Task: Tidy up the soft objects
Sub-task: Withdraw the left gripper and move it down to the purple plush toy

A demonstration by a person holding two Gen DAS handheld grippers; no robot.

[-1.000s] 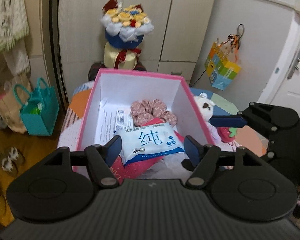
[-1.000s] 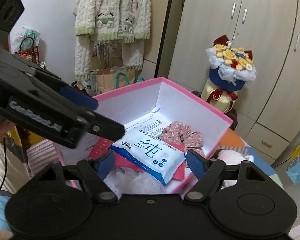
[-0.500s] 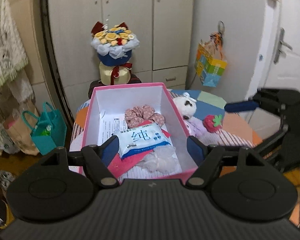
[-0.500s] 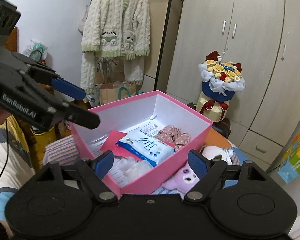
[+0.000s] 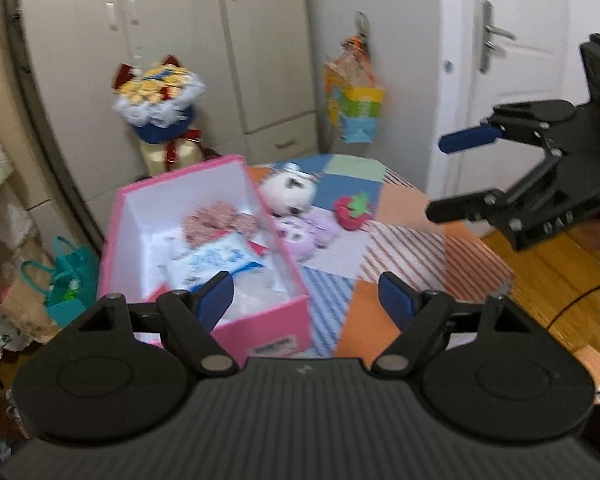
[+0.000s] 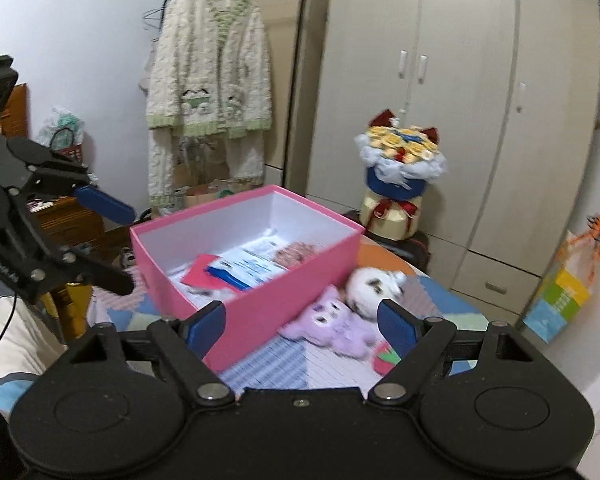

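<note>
Holding both grippers empty: your left gripper (image 5: pixel 308 296) is spreading its jaws, right gripper (image 6: pixel 300 322) wide. Beside the pink box (image 6: pixel 259 304) lie purple plush (image 6: pixel 336 326), white plush (image 6: pixel 370 286), strawberry (image 5: pixel 352 210).

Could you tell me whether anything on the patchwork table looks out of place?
Yes: three soft toys, a white plush, a lilac plush and a red strawberry plush, lie outside the pink cardboard box, which already holds a wipes pack.
</note>
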